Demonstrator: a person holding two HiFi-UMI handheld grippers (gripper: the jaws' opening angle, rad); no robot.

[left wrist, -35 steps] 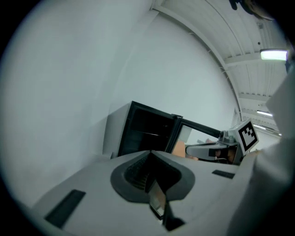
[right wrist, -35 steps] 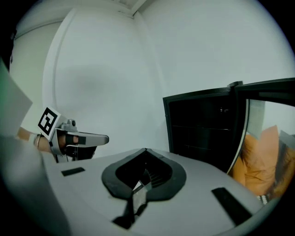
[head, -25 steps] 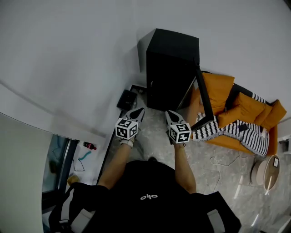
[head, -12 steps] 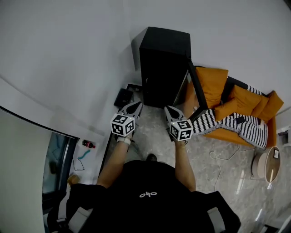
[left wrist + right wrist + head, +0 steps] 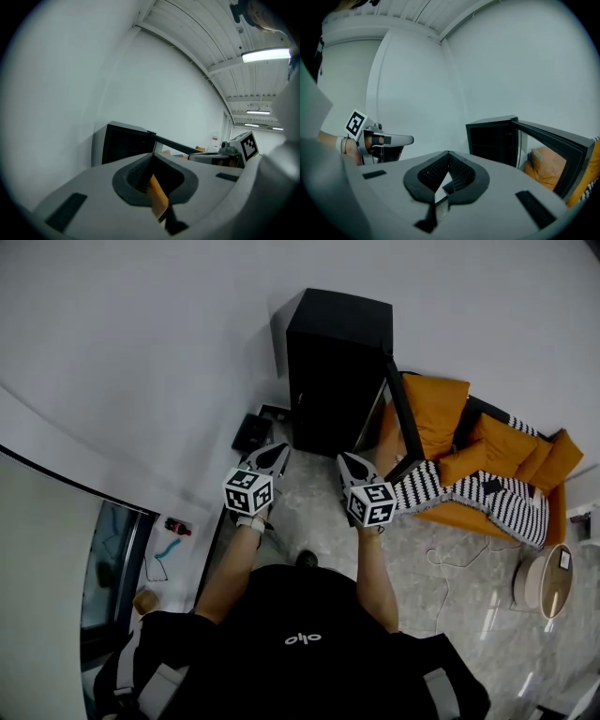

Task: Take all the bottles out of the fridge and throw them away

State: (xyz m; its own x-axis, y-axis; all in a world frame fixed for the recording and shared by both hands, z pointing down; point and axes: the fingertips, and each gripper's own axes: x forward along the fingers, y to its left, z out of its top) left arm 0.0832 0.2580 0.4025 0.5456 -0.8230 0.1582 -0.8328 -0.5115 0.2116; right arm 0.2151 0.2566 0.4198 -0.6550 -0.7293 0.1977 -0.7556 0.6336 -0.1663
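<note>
While the black box-shaped fridge stands door open, the left gripper and right gripper are both closed, empty; the fridge's dark interior shows no discernible bottle.

Right gripper facing black fridge, jaws pressing together, gripping nothing; fridge door hanging open; left gripper hovering at left.

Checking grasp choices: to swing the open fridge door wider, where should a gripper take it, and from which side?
Pinch the door at its free edge, the end nearest the person, far from the hinge on the fridge. The thin panel stands edge-on, so the right gripper, now shut, could open and straddle it head-on.
</note>
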